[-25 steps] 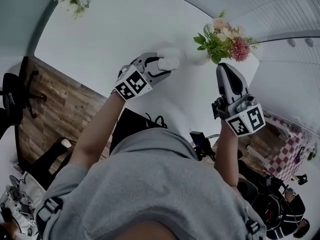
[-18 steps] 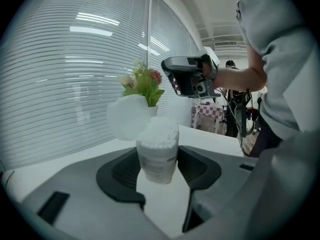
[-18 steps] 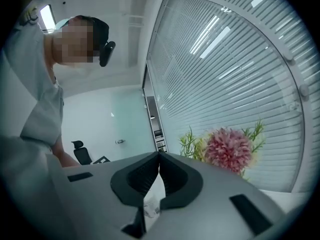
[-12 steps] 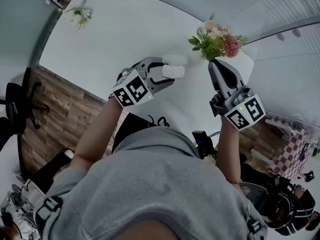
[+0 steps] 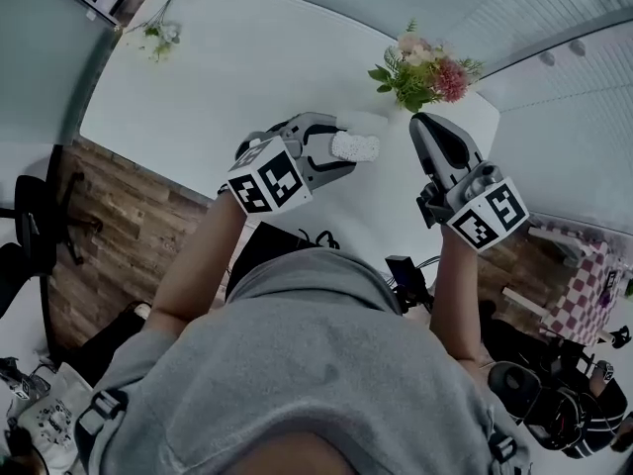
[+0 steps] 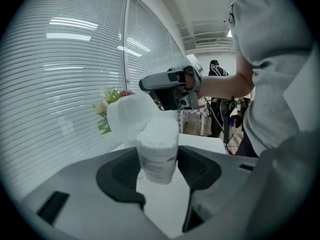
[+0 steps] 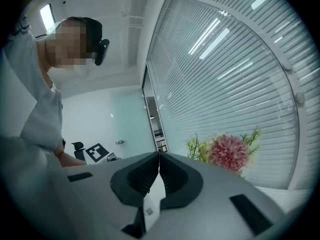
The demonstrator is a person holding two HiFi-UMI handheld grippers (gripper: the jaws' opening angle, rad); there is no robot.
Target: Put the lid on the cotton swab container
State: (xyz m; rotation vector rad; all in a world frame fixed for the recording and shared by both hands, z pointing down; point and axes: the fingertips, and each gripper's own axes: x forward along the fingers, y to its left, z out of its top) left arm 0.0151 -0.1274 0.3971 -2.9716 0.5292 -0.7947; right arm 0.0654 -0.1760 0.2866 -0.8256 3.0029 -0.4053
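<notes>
My left gripper (image 5: 341, 148) (image 6: 159, 160) is shut on the cotton swab container (image 5: 354, 146) (image 6: 159, 151), a clear tub packed with white swabs, held above the white table (image 5: 247, 77). Its white lid (image 6: 127, 116) stands flipped open at the tub's far left side. The right gripper (image 5: 427, 125) (image 7: 159, 156) has its jaws shut with nothing held. In the head view it hovers just right of the tub. Seen from the left gripper view, the right gripper (image 6: 144, 85) points at the raised lid from behind and above, a small gap away.
A bunch of pink and cream flowers with green leaves (image 5: 420, 67) (image 7: 227, 151) stands at the table's far right by the window blinds. A small flower sprig (image 5: 153, 36) lies at the far left corner. Wooden floor (image 5: 129, 226) and an office chair lie beyond the table's near edge.
The left gripper has carried the container to the right, and the gap between it and the right gripper's tip has narrowed. Both grips are unchanged.
</notes>
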